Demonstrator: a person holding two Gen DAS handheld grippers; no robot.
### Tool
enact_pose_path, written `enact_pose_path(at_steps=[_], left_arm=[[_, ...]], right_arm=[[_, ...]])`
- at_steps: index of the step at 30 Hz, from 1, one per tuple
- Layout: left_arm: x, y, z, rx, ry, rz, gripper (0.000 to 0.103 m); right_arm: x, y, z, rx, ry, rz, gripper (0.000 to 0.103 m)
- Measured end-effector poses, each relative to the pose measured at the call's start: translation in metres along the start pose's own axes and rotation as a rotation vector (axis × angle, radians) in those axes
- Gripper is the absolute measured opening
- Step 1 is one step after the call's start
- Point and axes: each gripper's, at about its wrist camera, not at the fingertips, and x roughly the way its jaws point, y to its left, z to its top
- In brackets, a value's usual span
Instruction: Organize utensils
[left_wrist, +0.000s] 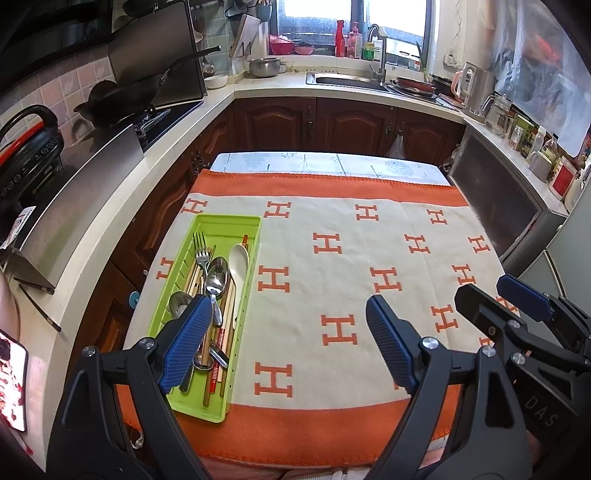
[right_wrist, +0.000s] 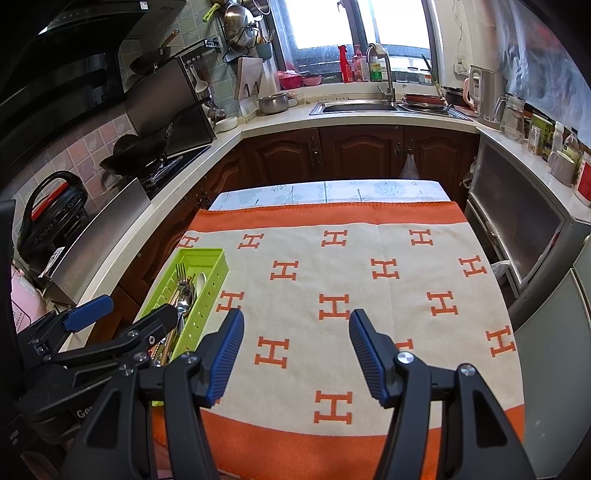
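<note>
A lime green utensil tray (left_wrist: 221, 225) lies on the left side of the cloth-covered table. In it are a fork (left_wrist: 201, 251), metal spoons (left_wrist: 217, 277), a white ceramic spoon (left_wrist: 238, 258) and chopsticks (left_wrist: 229, 314). My left gripper (left_wrist: 288, 314) hovers open above the table's near edge, its left finger over the tray's near end, nothing between its fingers. The right gripper (right_wrist: 295, 328) is open too, empty, above the middle of the cloth. The tray (right_wrist: 207, 258) also shows at the left of the right wrist view, beside the left gripper (right_wrist: 125, 310).
An orange and cream cloth (left_wrist: 332, 280) with H marks covers the table. Kitchen counters surround it: a stove with a wok (left_wrist: 122, 99) on the left, a sink (left_wrist: 347, 79) at the back, jars and a kettle (left_wrist: 476, 88) on the right. Loose chopsticks (left_wrist: 38, 302) lie on the left counter.
</note>
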Motion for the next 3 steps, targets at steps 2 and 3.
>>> enact_pose_path(at_steps=[2,3], left_arm=[[0.0001,0.0002,0.0003,0.000,0.003,0.000,0.084],[0.0002,-0.0006,-0.0009,-0.001,0.006,0.000,0.084]], right_arm=[[0.0006,0.0008,-0.0009,0.002,0.002,0.000,0.059],[0.0016,0.0027,-0.0030,0.004,0.004,0.000,0.059]])
